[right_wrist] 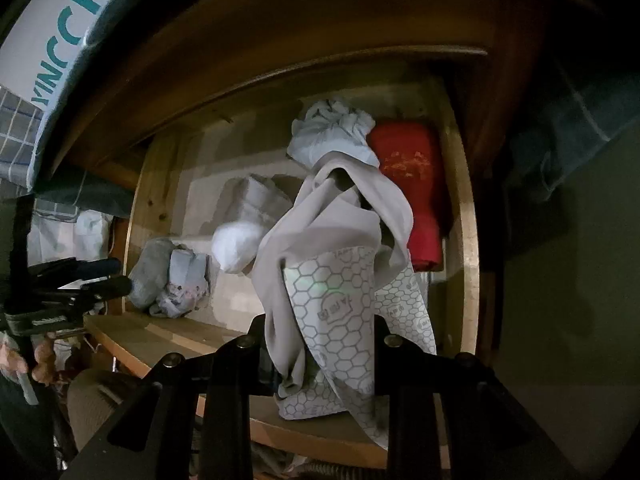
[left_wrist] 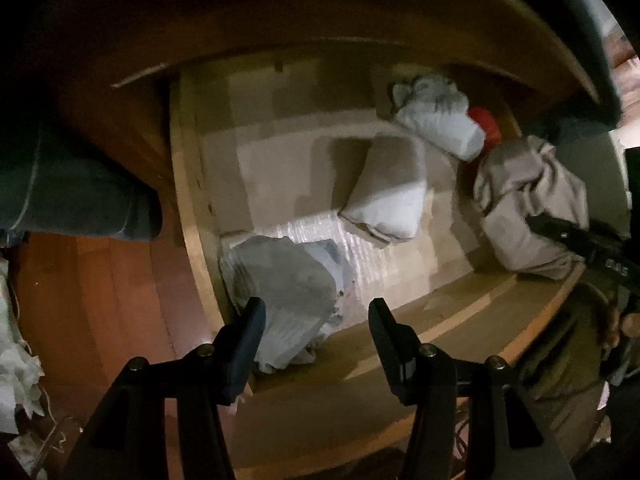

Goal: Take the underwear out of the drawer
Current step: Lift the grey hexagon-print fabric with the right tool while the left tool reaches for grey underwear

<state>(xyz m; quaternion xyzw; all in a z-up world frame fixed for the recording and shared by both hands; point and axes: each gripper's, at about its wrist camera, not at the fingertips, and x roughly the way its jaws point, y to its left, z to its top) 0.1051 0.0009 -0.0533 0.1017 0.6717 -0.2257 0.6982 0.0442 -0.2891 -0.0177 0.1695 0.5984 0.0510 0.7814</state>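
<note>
Right wrist view: the right gripper (right_wrist: pixel 320 344) is clamped tight on a beige underwear piece (right_wrist: pixel 336 216), together with a sheet of white paper printed with grey hexagons (right_wrist: pixel 340 320). The cloth bunches between the closed fingers and drapes upward in front of the open wooden drawer (right_wrist: pixel 468 240). Behind it, against the drawer's right wall, lies a red folded item (right_wrist: pixel 412 184), touching a pale grey knotted bundle (right_wrist: pixel 332 136) on its left. A folded white piece (right_wrist: pixel 244 236) lies near the middle of the drawer floor, and a grey bundle (right_wrist: pixel 160 276) sits in the front left corner. The left gripper shows at the left edge of this view, just beside that corner.

Left wrist view: the left gripper (left_wrist: pixel 316 336) points down over the drawer with its jaws partly apart and nothing between them. Its left finger (left_wrist: pixel 248 336) overlaps the grey bundle (left_wrist: pixel 284 288) in the picture; contact cannot be confirmed. The folded white piece (left_wrist: pixel 384 196) lies apart on the bare liner. At the right, the beige underwear (left_wrist: pixel 528 200) hangs from the right gripper's dark fingers (left_wrist: pixel 560 232) above the drawer's right front corner. A dark blue cloth (left_wrist: pixel 72 204) hangs outside the drawer at the left, over a reddish wood floor (left_wrist: pixel 100 300)
</note>
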